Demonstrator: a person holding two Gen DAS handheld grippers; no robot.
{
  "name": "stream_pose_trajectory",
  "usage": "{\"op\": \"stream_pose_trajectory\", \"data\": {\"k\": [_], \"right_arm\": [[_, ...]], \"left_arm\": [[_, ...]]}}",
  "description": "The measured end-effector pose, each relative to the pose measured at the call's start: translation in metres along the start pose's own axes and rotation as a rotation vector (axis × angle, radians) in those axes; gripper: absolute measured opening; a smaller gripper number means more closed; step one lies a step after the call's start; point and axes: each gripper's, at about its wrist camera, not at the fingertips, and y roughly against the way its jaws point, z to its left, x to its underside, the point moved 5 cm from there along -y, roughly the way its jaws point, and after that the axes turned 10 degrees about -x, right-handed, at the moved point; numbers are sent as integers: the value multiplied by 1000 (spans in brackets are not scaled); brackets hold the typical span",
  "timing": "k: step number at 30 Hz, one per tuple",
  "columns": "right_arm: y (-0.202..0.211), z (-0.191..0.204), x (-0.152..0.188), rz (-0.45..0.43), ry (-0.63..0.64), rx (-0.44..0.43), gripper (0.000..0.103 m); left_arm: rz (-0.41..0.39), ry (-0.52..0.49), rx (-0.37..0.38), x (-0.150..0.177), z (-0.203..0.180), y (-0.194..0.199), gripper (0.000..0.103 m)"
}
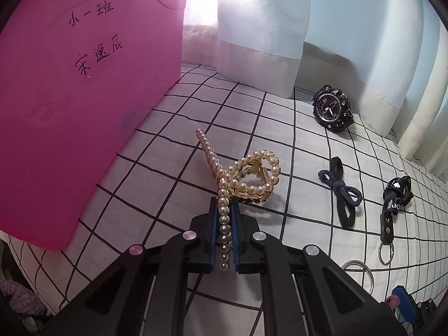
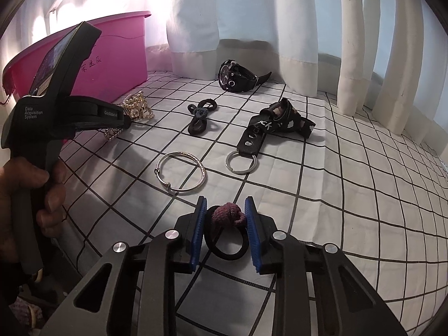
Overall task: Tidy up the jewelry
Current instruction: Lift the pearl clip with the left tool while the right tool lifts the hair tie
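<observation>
My left gripper is shut on a pearl hair claw clip, pinching its pearl-lined handle; the clip's body rests on or just above the checked sheet, next to the pink bin. In the right wrist view the left gripper and the pearl clip show by the bin. My right gripper has its blue pads either side of a black hair tie with a mauve knot; the pads touch the knot, which lies on the sheet.
On the checked sheet lie a black watch, a dark blue bow hair tie, a black key strap with ring and a silver bangle. Pale curtains hang behind.
</observation>
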Motion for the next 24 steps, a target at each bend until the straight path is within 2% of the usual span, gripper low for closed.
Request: {"op": "stream_pose_trajectory", "data": {"k": [24], "right_arm": [[15,-13,-7,-43,-36,-21,25]], "left_arm": [[-57,10,78,-3,-8,31,7]]}}
